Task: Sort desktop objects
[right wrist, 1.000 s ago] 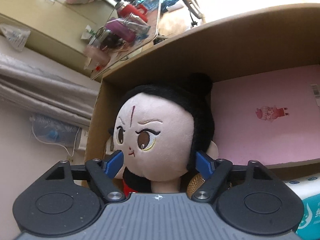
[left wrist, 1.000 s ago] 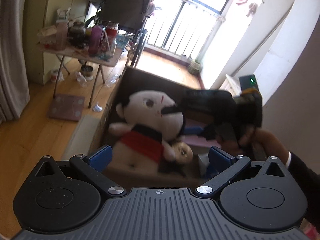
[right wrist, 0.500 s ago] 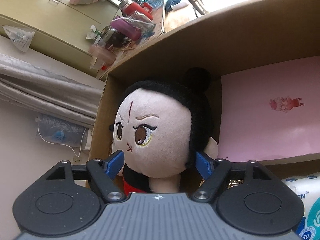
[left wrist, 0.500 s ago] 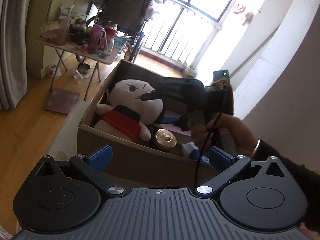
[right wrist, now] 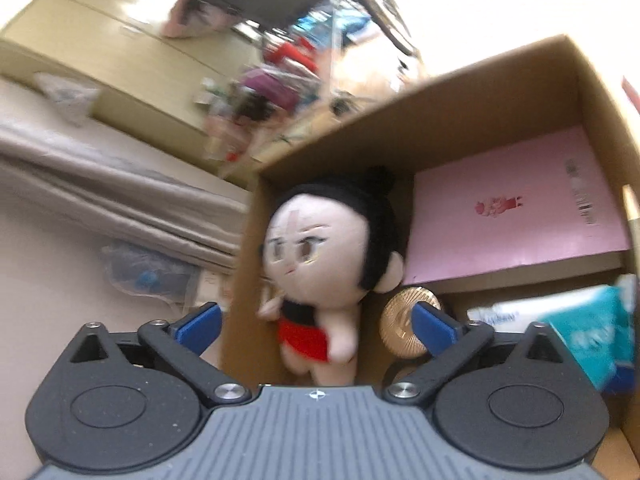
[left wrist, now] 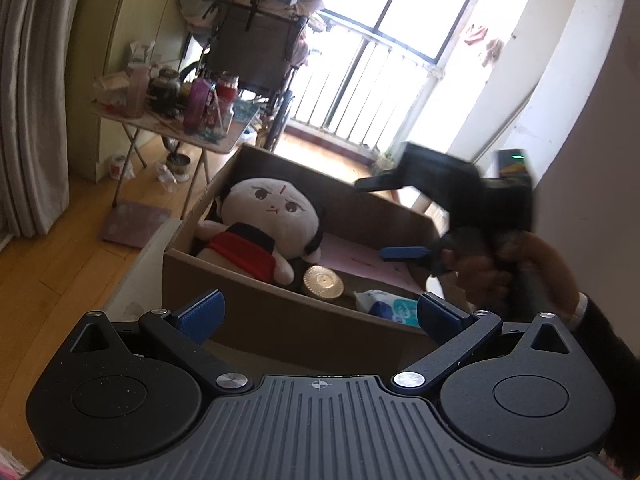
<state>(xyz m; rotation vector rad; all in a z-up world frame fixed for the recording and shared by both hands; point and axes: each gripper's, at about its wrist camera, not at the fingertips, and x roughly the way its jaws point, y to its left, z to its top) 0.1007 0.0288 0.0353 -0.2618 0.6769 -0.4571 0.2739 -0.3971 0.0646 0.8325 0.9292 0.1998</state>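
The right gripper [right wrist: 316, 326], clamped on the plush doll [right wrist: 324, 268] a second ago, is opening its jaws, leaving the doll free ahead in the cardboard box [right wrist: 460, 112], sorted; the left gripper [left wrist: 320, 314] hangs spread, empty.

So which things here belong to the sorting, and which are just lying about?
Sorting: cardboard box; in it plush doll, pink book, gold disc, tissue pack.
Lying about: folding table with bottles, wheelchair, curtain.

The right gripper [right wrist: 316, 328] points downward, its jaws opening with nothing pressed between them. A hand [left wrist: 504, 276] grips its handle. The left gripper [left wrist: 320, 312] stands open and empty.
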